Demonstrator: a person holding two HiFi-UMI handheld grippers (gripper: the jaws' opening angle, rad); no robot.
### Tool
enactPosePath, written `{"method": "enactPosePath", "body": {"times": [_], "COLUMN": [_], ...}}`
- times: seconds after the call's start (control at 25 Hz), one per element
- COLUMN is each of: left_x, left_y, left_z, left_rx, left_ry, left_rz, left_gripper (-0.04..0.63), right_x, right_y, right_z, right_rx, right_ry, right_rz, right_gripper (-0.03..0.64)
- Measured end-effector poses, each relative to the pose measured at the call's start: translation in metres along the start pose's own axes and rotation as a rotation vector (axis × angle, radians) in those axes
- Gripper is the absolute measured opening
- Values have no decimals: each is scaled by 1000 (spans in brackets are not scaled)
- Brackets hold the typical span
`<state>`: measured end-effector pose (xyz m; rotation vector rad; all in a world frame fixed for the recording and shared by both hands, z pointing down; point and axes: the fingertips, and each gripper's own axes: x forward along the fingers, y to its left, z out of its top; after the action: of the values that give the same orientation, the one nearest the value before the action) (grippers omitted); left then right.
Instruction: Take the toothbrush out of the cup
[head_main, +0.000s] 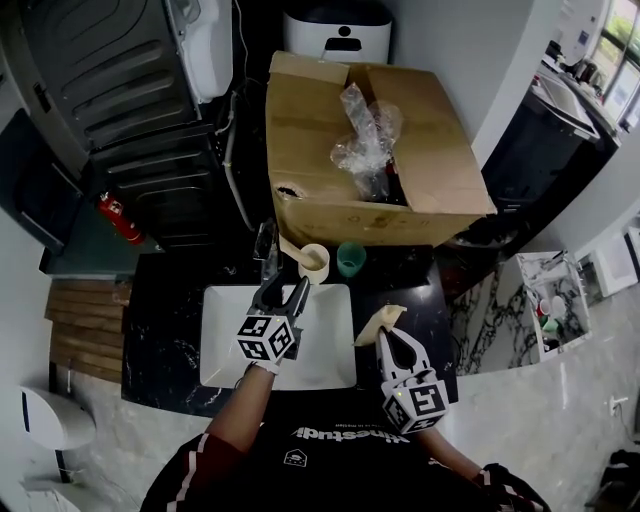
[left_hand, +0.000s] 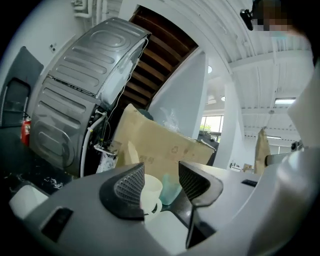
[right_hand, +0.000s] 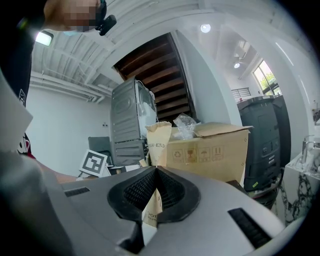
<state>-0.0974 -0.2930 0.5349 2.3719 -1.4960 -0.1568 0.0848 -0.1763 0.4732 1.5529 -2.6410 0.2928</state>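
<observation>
A cream cup (head_main: 314, 263) stands on the black counter behind the white sink (head_main: 225, 340), with a green cup (head_main: 350, 258) to its right. A tan toothbrush handle (head_main: 291, 249) leans out of the cream cup to the left. My left gripper (head_main: 284, 288) hovers over the sink, open and empty, just short of the cups. In the left gripper view the cream cup (left_hand: 150, 192) and green cup (left_hand: 170, 189) show between its pads, apart from them. My right gripper (head_main: 392, 338) is shut on a tan paper sleeve (head_main: 380, 322), whose top stands above the jaws (right_hand: 159, 142).
A big open cardboard box (head_main: 320, 150) holding crumpled plastic stands right behind the cups. A grey machine (head_main: 120, 80) and a red fire extinguisher (head_main: 120, 218) are at the left. A white tray (head_main: 555, 305) with small items sits at the right.
</observation>
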Motion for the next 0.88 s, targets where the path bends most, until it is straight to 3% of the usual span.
{"method": "enactPosePath", "body": {"times": [0.28, 0.48, 0.68, 0.88], "left_x": [43, 52, 48, 61], "left_y": [23, 33, 43, 48], "left_z": [5, 15, 10, 9], "left_rx": [-30, -109, -81, -73], "left_ry": [18, 23, 89, 121], "left_rz": [85, 198, 327, 382], "left_gripper": [202, 202, 201, 189], "right_x": [-5, -6, -7, -6], "right_y": [-9, -10, -13, -10], "right_z": [-2, 1, -2, -2], "right_rx": [20, 35, 57, 56], "right_ry": [2, -8, -4, -4], "right_rz": [-16, -17, -16, -2], "right_gripper": [37, 37, 37, 37]}}
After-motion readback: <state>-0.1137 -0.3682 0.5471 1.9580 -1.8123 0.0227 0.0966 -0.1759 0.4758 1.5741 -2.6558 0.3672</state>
